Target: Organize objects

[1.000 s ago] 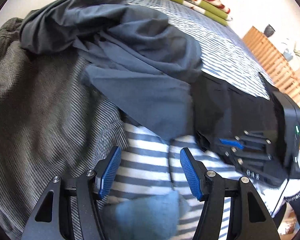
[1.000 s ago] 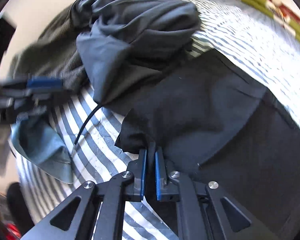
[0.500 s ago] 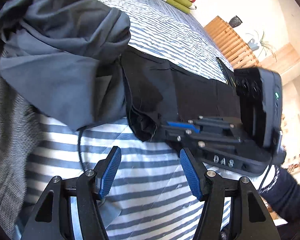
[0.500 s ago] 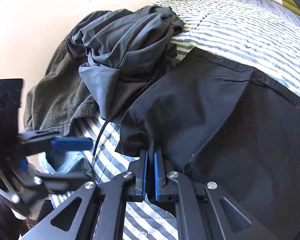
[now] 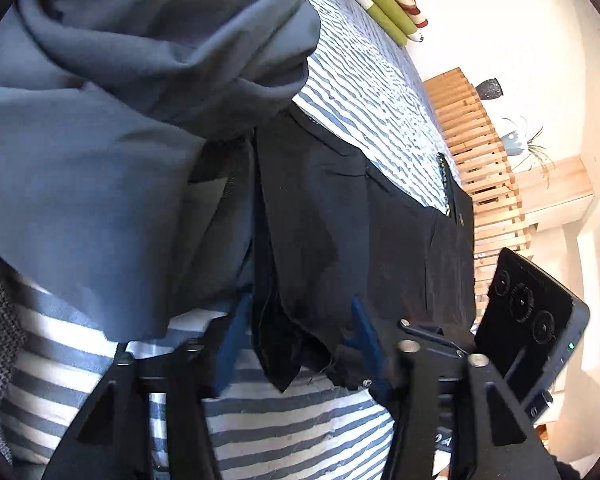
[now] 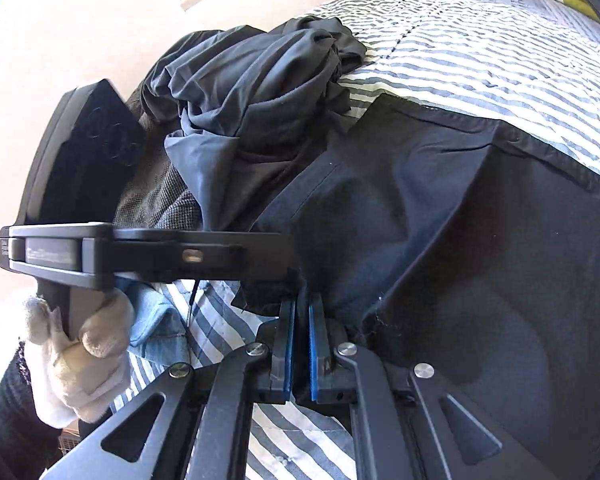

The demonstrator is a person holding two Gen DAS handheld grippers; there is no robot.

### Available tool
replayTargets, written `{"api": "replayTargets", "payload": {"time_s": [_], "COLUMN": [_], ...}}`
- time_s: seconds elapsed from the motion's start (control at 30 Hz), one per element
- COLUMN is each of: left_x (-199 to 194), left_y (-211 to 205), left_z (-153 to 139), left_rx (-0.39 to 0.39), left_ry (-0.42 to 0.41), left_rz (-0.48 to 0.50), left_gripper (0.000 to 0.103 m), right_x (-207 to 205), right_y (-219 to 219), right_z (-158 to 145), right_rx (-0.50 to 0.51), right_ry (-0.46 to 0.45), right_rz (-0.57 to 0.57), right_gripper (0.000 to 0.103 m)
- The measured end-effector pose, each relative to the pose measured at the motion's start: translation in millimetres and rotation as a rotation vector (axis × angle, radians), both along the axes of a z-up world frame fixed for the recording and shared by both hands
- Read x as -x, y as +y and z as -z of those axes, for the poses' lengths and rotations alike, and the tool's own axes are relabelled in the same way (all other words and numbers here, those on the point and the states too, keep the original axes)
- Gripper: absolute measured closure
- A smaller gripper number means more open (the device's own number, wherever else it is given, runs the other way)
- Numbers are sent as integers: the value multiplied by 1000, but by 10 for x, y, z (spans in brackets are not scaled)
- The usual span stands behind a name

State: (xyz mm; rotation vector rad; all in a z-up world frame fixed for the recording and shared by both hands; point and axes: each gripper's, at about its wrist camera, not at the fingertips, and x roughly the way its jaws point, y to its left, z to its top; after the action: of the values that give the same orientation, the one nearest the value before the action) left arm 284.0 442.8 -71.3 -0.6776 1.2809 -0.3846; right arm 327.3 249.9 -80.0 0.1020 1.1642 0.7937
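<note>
Now, item: black garment (image 6: 480, 248), spread on the striped bed (image 6: 480, 52), its near corner at the bed's front edge. Right gripper (image 6: 298, 344): jaws closed on that corner's hem, as a second ago. Left gripper (image 5: 296, 344): moved in from the bare stripes beside the grey garment (image 5: 112, 152) to the same black corner; jaws have just been closing, the dangling corner between the blue pads, contact unclear through blur. Gloved hand (image 6: 80, 344) carries it. Judgement: second hold nearly made, so lifting or folding the black garment can follow; grey garment and tweed piece (image 6: 156, 200) untouched.
</note>
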Motion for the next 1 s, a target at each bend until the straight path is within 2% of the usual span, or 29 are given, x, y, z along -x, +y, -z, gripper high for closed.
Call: {"api": "replayTargets", "payload": {"time_s": [0.1, 0.13, 0.23, 0.27, 0.33, 0.47, 0.57, 0.63, 0.73, 0.83, 1.0], "left_x": [-47, -45, 23, 37, 78, 74, 28, -25, -171, -227, -155], "left_y": [-82, -97, -72, -76, -98, -457, -926, -1292, -1998, -2717, -4022], "left_z": [-21, -66, -327, -422, -643, -1118, -1411, -1562, -1662, -1619, -1228], "left_rx": [-42, -72, -104, -112, -120, -140, -152, -148, -128, -113, -105], "left_ry": [1, -11, -66, -83, -122, -204, -253, -279, -295, -280, -238], "left_rz": [-10, -8, -8, -11, -2, 53, 124, 176, 254, 342, 521], "left_gripper": [87, 90, 93, 94, 95, 95, 95, 95, 95, 95, 95], "right_x": [32, 54, 167, 200, 245, 228, 219, 262, 335, 454, 673], "right_y": [0, -9, -247, -394, -739, -1502, -1929, -2202, -2601, -3017, -3755], "right_z": [-9, -19, -135, -184, -255, -245, -266, -344, -469, -563, -615], "right_rx": [15, 25, 18, 1, -4, -8, -23, -26, -43, -49, -38], "right_ry": [-13, -14, -8, -6, -17, 44, 65, 46, 29, 14, -16], "right_rz": [-6, -23, -51, -37, 36, 201, 282, 321, 375, 425, 538], "right_gripper": [94, 94, 90, 80, 67, 67, 67, 67, 67, 67, 67]}}
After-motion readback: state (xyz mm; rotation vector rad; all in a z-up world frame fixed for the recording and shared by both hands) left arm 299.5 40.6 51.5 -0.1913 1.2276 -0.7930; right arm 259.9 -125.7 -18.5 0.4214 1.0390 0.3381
